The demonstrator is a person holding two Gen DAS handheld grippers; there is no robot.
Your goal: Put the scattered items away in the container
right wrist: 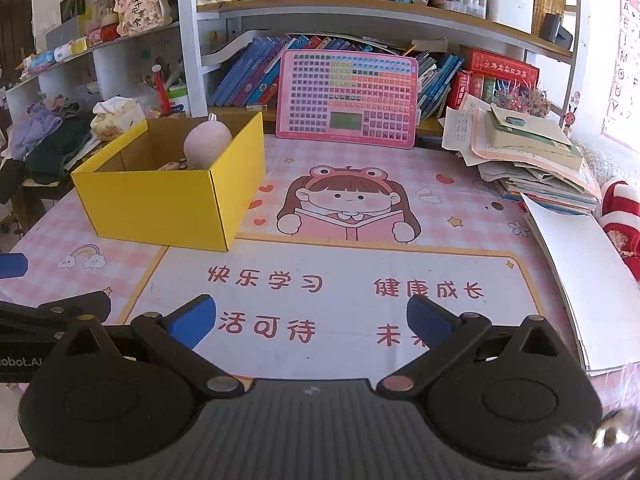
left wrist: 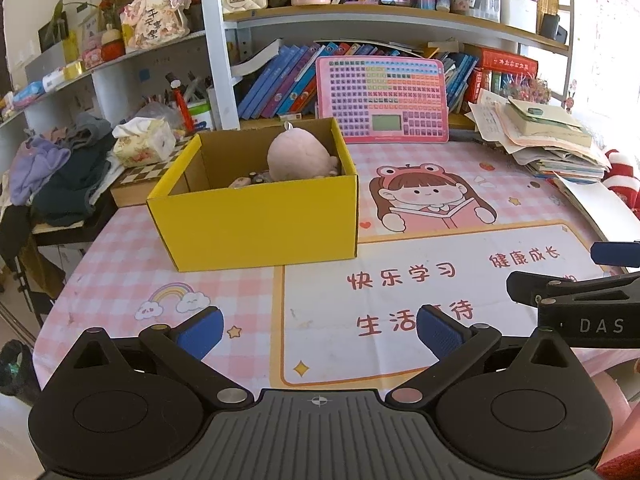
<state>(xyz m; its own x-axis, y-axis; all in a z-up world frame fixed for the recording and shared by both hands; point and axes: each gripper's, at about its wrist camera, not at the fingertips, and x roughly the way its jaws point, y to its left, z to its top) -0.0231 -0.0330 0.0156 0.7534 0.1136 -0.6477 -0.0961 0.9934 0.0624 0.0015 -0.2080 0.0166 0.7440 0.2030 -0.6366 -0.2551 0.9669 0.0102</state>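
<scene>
A yellow cardboard box (left wrist: 256,220) stands on the pink cartoon desk mat (left wrist: 400,280); it also shows in the right wrist view (right wrist: 160,204) at the left. Inside it sits a pink plush toy (left wrist: 298,156) (right wrist: 207,139) with small items beside it (left wrist: 250,180). My left gripper (left wrist: 318,330) is open and empty, low over the mat in front of the box. My right gripper (right wrist: 312,320) is open and empty, over the mat's white text panel, right of the box. Each gripper's side shows in the other's view (left wrist: 580,304) (right wrist: 40,320).
A pink keyboard-style learning board (left wrist: 382,100) leans against the shelf behind the mat. A stack of books and papers (right wrist: 536,152) lies at the right, with white sheets (right wrist: 580,272) at the mat's right edge. A tissue pack (left wrist: 144,142) and clothes (left wrist: 60,168) lie left of the box.
</scene>
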